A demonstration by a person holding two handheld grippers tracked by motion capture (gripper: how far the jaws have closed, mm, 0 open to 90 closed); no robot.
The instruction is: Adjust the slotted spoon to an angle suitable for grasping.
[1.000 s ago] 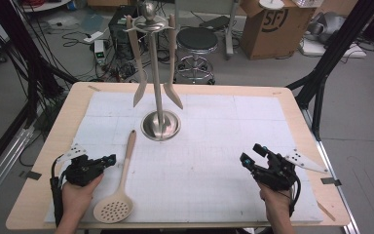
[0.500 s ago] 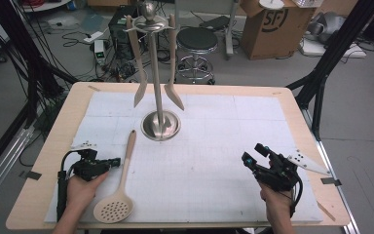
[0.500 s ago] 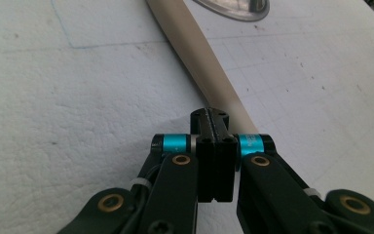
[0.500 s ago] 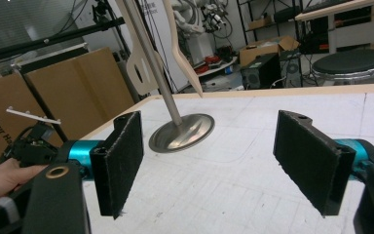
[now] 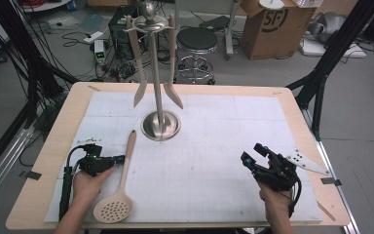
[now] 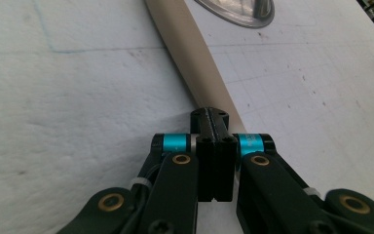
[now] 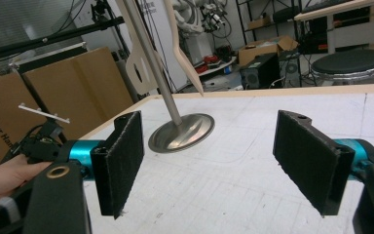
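Left gripper [image 5: 119,159] low over the white mat [image 5: 214,146], at the left front of the table; jaws pressed flat together with nothing between them, tips resting at or just beside the handle of the wooden slotted spoon [image 5: 119,190]; from the left gripper view the closed tips [image 6: 213,127] meet the pale handle [image 6: 195,58] from one side, contact likely but not certain; spoon lies flat on the mat, perforated bowl toward the person, handle end pointing up toward the round steel base of the utensil stand [image 5: 160,124]; stand upright at mid-table, two wooden utensils [image 5: 156,73] hanging from its top ring, one to each side of the pole; right gripper [image 5: 254,155] near the right front edge, held off the mat, jaws released and standing wide, pads [image 7: 124,161] bare, aimed toward the stand base [image 7: 182,131]; judgement: step in hand is the approach to the spoon, presumably to hang it on the stand with the others; no grasp yet; next move calls for the left jaws to part, straddle the handle across its width, and clench on it partway along so the bowl end does not tip the spoon out; closed tips could nudge the handle sideways; right gripper idle, well apart from the spoon.
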